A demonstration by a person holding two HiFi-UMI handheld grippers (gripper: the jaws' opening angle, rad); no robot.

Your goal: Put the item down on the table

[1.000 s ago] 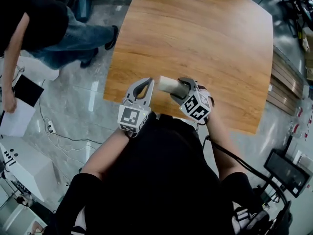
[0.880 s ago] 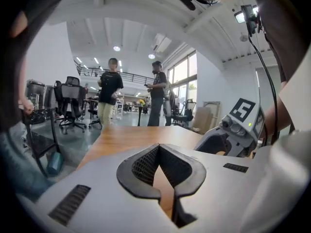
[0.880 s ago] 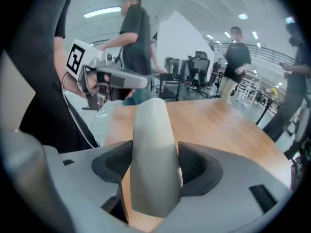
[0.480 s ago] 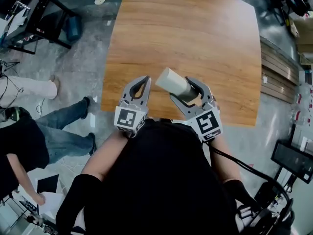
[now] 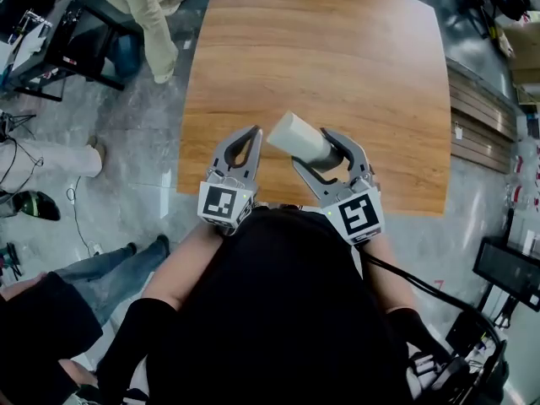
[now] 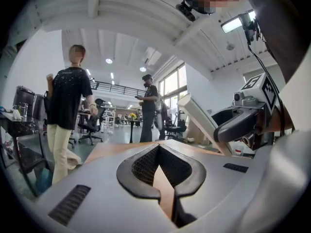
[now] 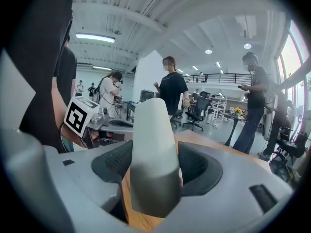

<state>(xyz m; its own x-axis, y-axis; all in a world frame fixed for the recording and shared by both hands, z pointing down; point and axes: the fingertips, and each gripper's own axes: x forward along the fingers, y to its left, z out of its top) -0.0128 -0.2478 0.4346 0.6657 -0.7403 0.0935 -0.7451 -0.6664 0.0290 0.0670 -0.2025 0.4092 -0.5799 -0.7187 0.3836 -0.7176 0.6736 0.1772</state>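
Swung the white cylinder (image 5: pixel 294 136) from 9 toward 11 o'clock over the desk (image 5: pixel 337 49) — still clamped in the right tongs (image 5: pixel 318 151), not yet lowered, with left tongs (image 5: pixel 245 141) pressed together, empty.

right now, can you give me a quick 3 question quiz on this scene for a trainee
1. True or false: the left claw is shut with nothing in it.
2. The pale cylinder is: A) lying on the floor; B) clamped in the right claw; C) standing upright on a chair.
3. Fill in: both claws are over the wooden table's ____ edge, counted from the person holding them.

Key: 1 true; 2 B; 3 near.
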